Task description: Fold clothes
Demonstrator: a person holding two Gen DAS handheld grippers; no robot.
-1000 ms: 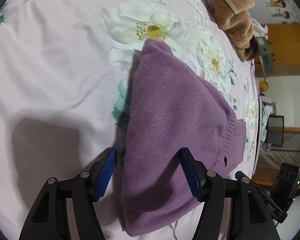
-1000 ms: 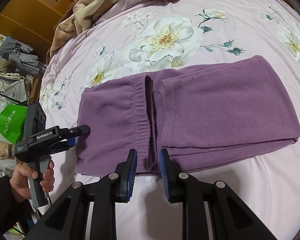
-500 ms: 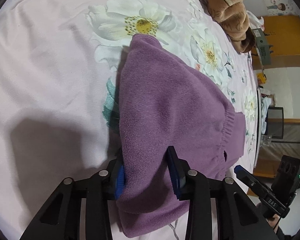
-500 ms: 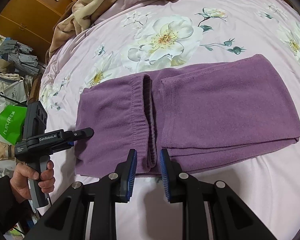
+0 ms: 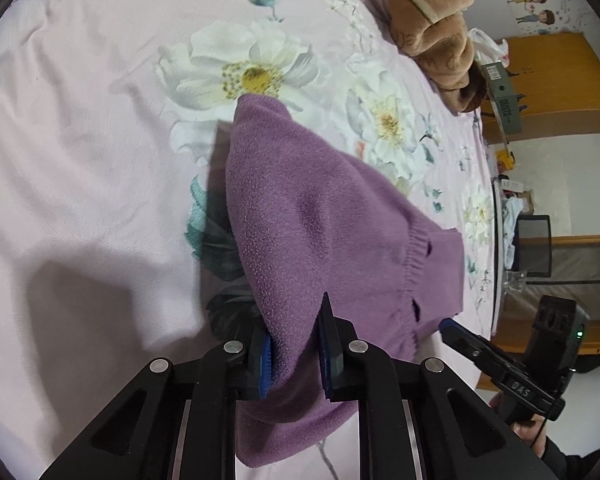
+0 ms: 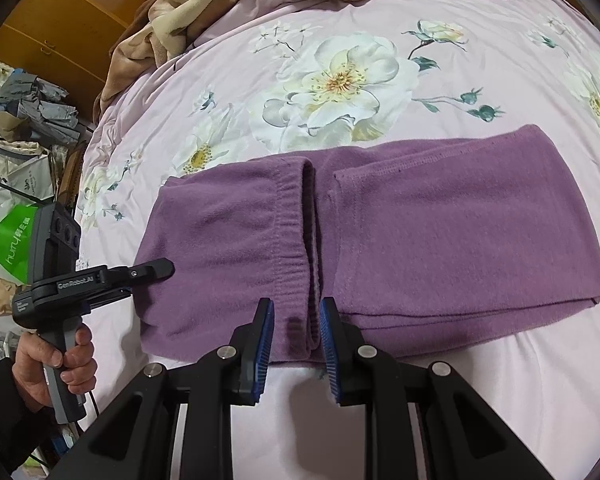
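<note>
Our left gripper, marked "GenRobot.AI", has just closed onto the purple trousers on the flowered bedsheet; our right gripper straddles their waistband, jaws part-open.

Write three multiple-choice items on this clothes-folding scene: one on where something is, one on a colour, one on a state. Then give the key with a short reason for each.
1. Where does the brown blanket lie?
A. at the far end of the bed, beyond the garment
B. on top of the garment
C. between the right gripper's pads

2. What colour is the fleece garment?
A. green
B. purple
C. white

3. How does the left gripper stand?
A. wide open, clear of the cloth
B. pinched on a bunch of the garment's fabric
C. closed on the bedsheet alone

Key:
1 A, it is heaped past the flowered bedsheet, apart from the garment.
2 B, both views show purple fleece.
3 B, its jaws have just been closing and purple cloth is squeezed between the blue pads.
</note>
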